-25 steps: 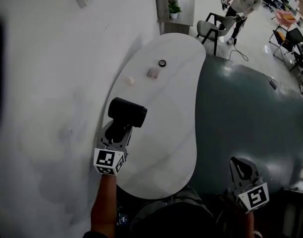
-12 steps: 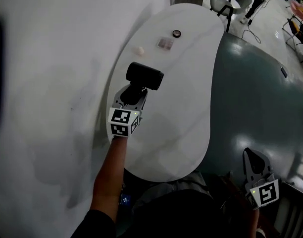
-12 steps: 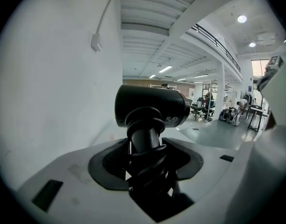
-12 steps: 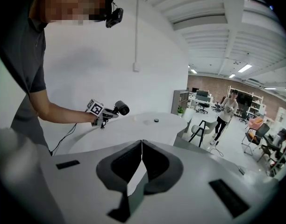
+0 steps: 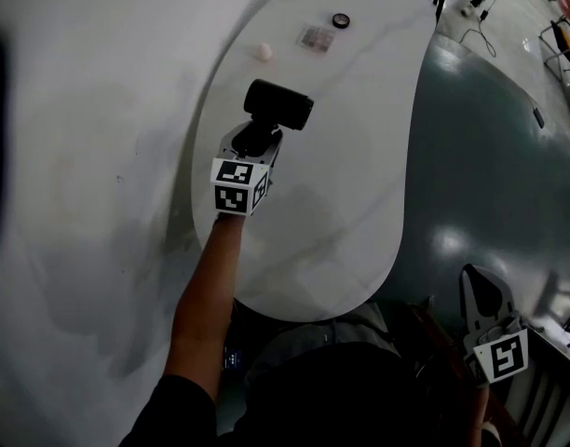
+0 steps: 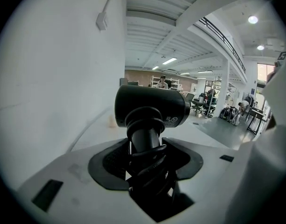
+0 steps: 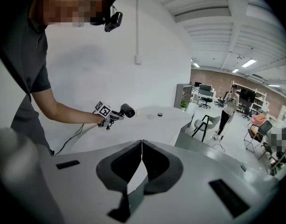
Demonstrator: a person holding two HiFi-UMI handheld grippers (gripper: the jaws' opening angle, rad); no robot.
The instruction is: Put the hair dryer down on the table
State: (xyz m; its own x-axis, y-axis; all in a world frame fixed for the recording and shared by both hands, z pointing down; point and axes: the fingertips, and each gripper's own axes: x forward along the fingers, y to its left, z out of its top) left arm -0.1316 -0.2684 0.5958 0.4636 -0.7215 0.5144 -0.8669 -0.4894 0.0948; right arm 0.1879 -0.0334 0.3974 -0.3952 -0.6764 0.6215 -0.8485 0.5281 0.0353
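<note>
From my seat, the left hand-held gripper (image 5: pixel 259 138) is reaching out over the white counter (image 5: pixel 350 203), near the counter's wall-side edge, and it is pinching the black hair dryer (image 5: pixel 278 103) by the handle. In the left gripper view both pads press on that handle, which has its black cord (image 6: pixel 147 160) coiled round it, and the barrel sits crosswise just past the jaw tips. The dryer is over the counter, about midway along its length. In the right gripper view it looks low to the surface, but I can't tell whether any part of it touches. Farther along the counter, towards its far end, lie three small things: a pale ball (image 5: pixel 264 51) close to the wall-side edge, a small clear square piece (image 5: pixel 316 36) beside it, and a dark ring (image 5: pixel 341 20) just beyond that. The right hand-held gripper (image 7: pixel 141 155) is off the counter's near corner, over the dark green surface (image 5: pixel 490 156) that adjoins the counter. Its jaws are pressed together with nothing between them. Past the counter's far end I see a chair (image 7: pixel 204 123) and a person (image 7: pixel 230 101) standing in the open room.
</note>
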